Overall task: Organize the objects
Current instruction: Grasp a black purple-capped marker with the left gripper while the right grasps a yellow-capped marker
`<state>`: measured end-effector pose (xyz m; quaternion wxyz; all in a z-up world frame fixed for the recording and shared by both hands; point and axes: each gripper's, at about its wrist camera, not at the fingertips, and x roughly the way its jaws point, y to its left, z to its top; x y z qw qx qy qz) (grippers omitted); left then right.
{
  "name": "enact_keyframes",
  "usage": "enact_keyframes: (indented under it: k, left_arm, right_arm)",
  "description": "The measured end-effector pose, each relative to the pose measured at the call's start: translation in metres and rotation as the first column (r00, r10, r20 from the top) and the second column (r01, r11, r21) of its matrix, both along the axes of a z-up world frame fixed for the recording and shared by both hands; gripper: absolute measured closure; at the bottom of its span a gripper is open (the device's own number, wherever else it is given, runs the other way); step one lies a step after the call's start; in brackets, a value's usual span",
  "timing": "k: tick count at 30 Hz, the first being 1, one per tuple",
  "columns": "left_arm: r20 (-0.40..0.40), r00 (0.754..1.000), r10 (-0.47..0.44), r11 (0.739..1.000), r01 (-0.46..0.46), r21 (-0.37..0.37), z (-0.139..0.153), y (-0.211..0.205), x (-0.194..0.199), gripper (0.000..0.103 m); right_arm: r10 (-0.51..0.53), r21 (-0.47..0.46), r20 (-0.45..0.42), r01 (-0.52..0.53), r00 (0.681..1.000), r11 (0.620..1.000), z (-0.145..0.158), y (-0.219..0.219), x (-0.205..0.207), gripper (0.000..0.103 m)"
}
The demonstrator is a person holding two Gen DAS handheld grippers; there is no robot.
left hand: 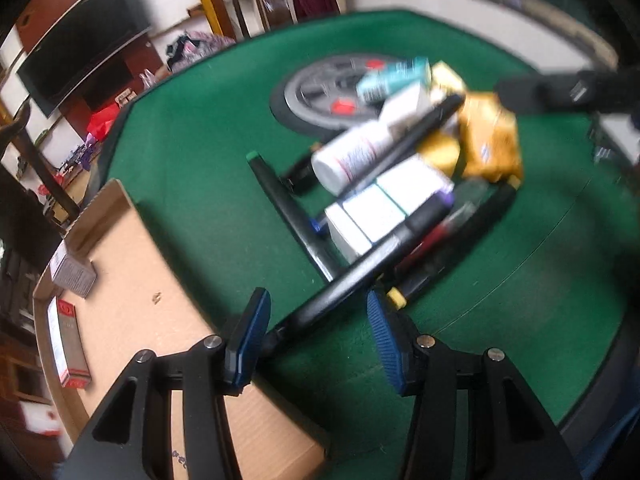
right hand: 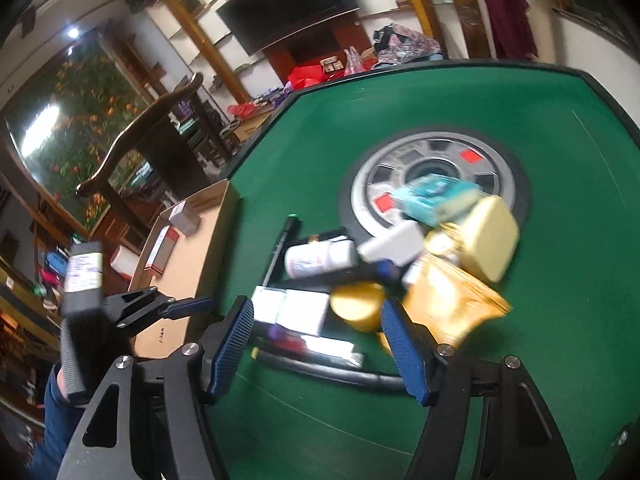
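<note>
Left gripper (left hand: 316, 316) — jaws spread wide, nothing clamped; a black marker (left hand: 360, 276) passes through the gap, contact unclear. Right gripper (right hand: 316, 330) — likewise wide open, empty, poised over the pile: white boxes (right hand: 288, 306), gold pouch (right hand: 452, 300), white bottle (right hand: 320, 258), on green table (right hand: 400, 100). Cardboard tray (left hand: 152, 280) holds small boxes (left hand: 74, 276).

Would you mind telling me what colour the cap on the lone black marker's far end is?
Green; the marker cap shows best in the left wrist view.
</note>
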<state>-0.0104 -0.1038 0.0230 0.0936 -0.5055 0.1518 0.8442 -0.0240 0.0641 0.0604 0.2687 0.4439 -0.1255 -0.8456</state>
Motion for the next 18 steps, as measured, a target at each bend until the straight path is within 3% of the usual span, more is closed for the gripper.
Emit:
enact_keyframes:
  k: [1, 4, 7, 12, 14, 18]
  left_arm:
    - [0.017, 1.000, -0.001, 1.000, 0.001, -0.027, -0.005, 0.005, -0.003, 0.054]
    - [0.036, 0.999, 0.000, 0.997, 0.003, -0.083, -0.010, 0.022, -0.001, 0.071]
    - [0.048, 0.999, -0.019, 0.999, 0.021, -0.031, -0.011, 0.040, 0.010, 0.085]
    - [0.054, 0.996, 0.067, 0.991, -0.072, 0.109, -0.014, 0.048, 0.025, 0.088]
    - [0.048, 0.995, 0.091, 0.984, -0.097, 0.149, -0.014, 0.047, 0.030, 0.089]
    - [0.046, 0.990, 0.132, 0.972, -0.138, 0.188, -0.014, 0.041, 0.034, 0.088]
  right_arm:
    - [0.000, -0.014, 0.006, 0.000, 1.000, 1.000, -0.003, 0.005, 0.000, 0.031]
    - [0.041, -0.007, 0.037, -0.041, 0.998, 0.999, -0.011, 0.007, -0.003, 0.031]
    - [0.121, -0.008, 0.090, -0.121, 0.989, 0.993, -0.024, 0.000, -0.003, 0.031]
    - [0.160, 0.027, 0.145, -0.166, 0.976, 0.986, -0.044, -0.006, -0.012, 0.031]
    - [0.189, 0.026, 0.211, -0.199, 0.959, 0.980, -0.055, -0.005, -0.016, 0.031]
    - [0.197, 0.101, 0.193, -0.219, 0.961, 0.970, -0.056, 0.003, -0.004, 0.031]
